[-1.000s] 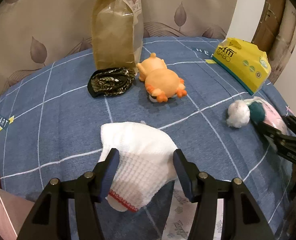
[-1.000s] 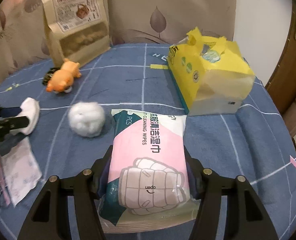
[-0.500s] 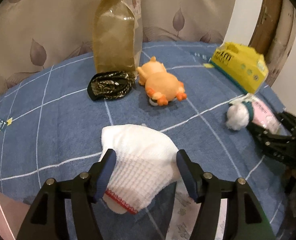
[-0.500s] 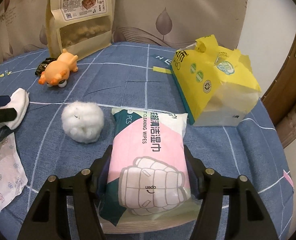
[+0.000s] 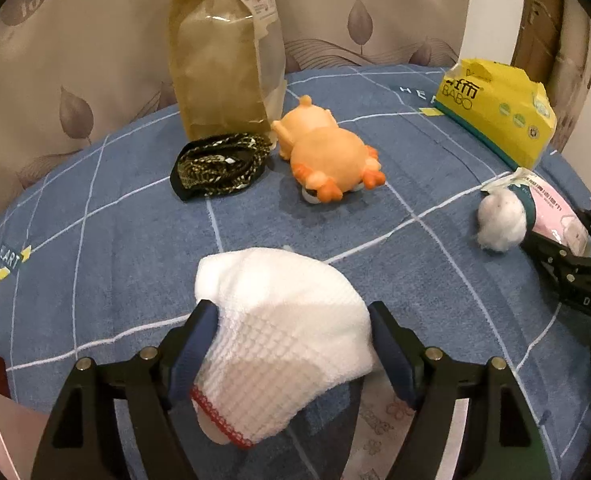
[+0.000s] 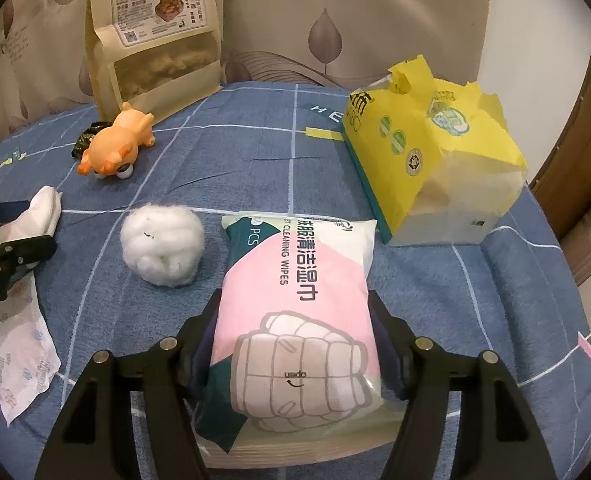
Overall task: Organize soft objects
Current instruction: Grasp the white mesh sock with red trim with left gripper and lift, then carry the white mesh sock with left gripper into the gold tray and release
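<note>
My left gripper (image 5: 291, 344) is shut on a white knitted sock (image 5: 279, 328) with a red hem, held just above the blue checked cloth (image 5: 95, 240). My right gripper (image 6: 295, 332) is shut on a pink and green wet-wipes pack (image 6: 299, 304) that rests low over the cloth. A white cotton ball (image 6: 161, 250) lies just left of the pack; it also shows in the left wrist view (image 5: 499, 224). An orange plush animal (image 5: 327, 160) lies face down behind the sock, beside a black and gold band (image 5: 219, 164).
A tall brown snack bag (image 6: 155, 36) stands at the back left. A torn yellow tissue pack (image 6: 435, 160) sits at the back right. A printed white sheet (image 6: 19, 356) lies under the left gripper. A patterned curtain hangs behind; a wooden door frame is at the right.
Both grippers have lifted and drawn back a little while keeping their hold. The sock hangs more bunched between the left fingers. The things lying on the cloth have not moved.
</note>
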`<state>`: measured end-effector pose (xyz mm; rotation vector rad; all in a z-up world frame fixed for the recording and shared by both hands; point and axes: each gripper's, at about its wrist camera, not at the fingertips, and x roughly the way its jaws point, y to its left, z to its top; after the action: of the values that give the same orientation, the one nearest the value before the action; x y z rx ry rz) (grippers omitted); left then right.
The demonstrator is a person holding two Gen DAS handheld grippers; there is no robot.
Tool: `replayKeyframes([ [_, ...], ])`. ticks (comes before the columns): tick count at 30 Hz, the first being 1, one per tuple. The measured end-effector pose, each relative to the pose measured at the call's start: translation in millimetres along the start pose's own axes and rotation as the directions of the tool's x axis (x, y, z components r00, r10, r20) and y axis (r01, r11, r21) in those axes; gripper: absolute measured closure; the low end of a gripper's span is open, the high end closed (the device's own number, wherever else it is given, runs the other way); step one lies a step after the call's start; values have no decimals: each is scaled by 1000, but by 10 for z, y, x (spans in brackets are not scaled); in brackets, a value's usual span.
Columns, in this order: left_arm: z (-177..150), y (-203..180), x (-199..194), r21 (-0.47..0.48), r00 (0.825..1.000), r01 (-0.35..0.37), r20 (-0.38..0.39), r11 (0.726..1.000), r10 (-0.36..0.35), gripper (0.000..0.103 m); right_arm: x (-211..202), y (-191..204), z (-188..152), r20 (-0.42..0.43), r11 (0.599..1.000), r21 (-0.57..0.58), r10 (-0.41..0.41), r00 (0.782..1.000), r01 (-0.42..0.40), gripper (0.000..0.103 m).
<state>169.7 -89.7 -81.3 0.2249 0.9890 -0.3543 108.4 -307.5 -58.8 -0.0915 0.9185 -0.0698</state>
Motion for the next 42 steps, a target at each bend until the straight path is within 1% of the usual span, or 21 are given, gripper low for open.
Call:
replayKeyframes([
  [1, 4, -8, 0, 6, 1000, -13, -3, 1000, 13, 42, 1, -4, -2, -1, 1000, 4, 2, 1000, -2, 39],
  [2, 16, -9, -1, 11, 1000, -29, -7, 1000, 29, 48, 5, -8, -3, -3, 1000, 7, 4, 1000, -4, 39],
  [3, 18, -7, -16, 15, 999, -41, -12, 999, 41, 57, 8, -11, -3, -4, 1000, 10, 6, 1000, -6, 39],
  [4, 23, 5, -34, 14, 999, -43, -19, 999, 43, 63, 4, -19, -9, -4, 1000, 11, 7, 1000, -7, 39],
  [6, 29, 44, -67, -1, 999, -41, -24, 999, 41, 71, 6, -18, -11, -4, 1000, 12, 7, 1000, -7, 39],
  [7, 33, 66, -94, -13, 999, -40, -24, 999, 40, 73, 5, -13, -12, -4, 1000, 11, 6, 1000, -5, 39],
  [13, 9, 67, -283, -53, 1000, -18, -16, 998, 17, 75, 11, -17, -8, -5, 1000, 13, 8, 1000, -7, 39],
  [19, -15, -16, -478, -51, 1000, -9, -9, 999, 9, 75, 12, -18, -9, -5, 1000, 15, 9, 1000, -9, 38],
  [29, -106, -21, -894, -49, 999, 24, 25, 998, -23, 75, 14, -19, -12, -7, 1000, 24, 16, 1000, -16, 38],
  [34, -176, 31, -1095, -38, 999, -3, 46, 999, 4, 75, 15, -18, -12, -7, 1000, 24, 16, 1000, -16, 38],
  [42, -301, 368, -1425, -91, 996, -48, 75, 995, 55, 75, 15, -15, -14, -7, 1000, 24, 16, 1000, -16, 38],
])
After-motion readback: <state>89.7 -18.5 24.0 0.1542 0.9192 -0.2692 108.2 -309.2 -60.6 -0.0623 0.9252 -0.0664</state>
